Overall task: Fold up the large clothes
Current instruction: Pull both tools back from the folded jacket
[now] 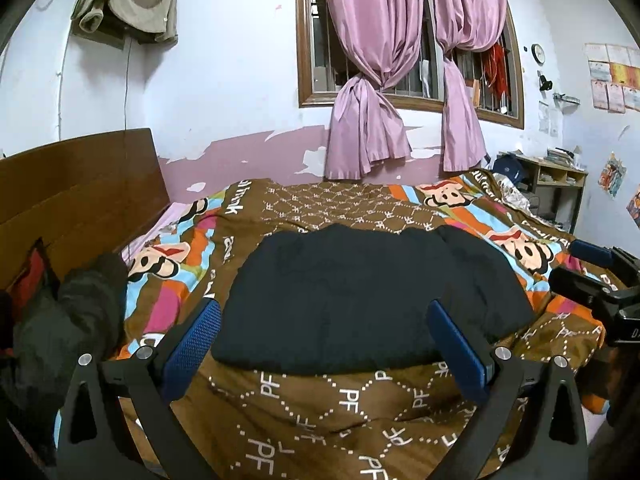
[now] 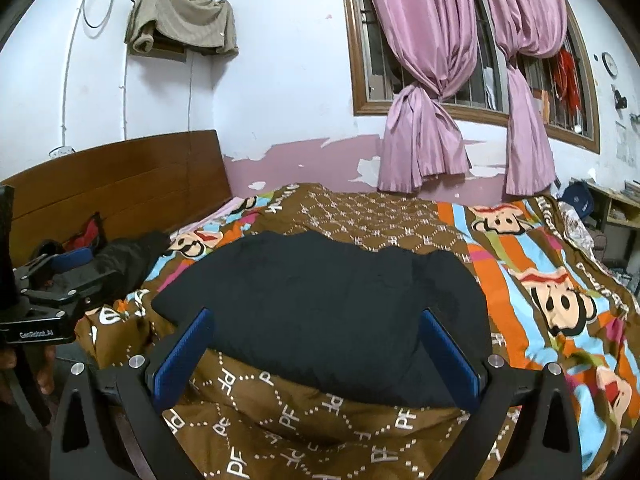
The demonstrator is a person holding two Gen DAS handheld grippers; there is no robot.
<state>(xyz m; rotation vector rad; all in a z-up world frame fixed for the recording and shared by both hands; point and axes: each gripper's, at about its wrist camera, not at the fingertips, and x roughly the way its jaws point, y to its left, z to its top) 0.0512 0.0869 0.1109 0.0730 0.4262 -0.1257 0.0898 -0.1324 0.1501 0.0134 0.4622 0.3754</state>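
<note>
White "PF" repeated on brown bedspread [image 1: 304, 396], "GenRobot.AI" on left gripper [image 2: 60, 276] body, seen from right wrist

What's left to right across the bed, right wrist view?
Left gripper → dark clothes pile → black folded garment → cartoon-print quilt stripes.

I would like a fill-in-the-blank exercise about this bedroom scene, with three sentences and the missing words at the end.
1. The dark garment lies on a bedspread whose middle part is mainly ____ in colour.
2. The left gripper and the right gripper both have their blue fingers ____, holding nothing.
3. The curtains hanging at the window are ____ in colour.

Missing words: brown; open; pink
</note>
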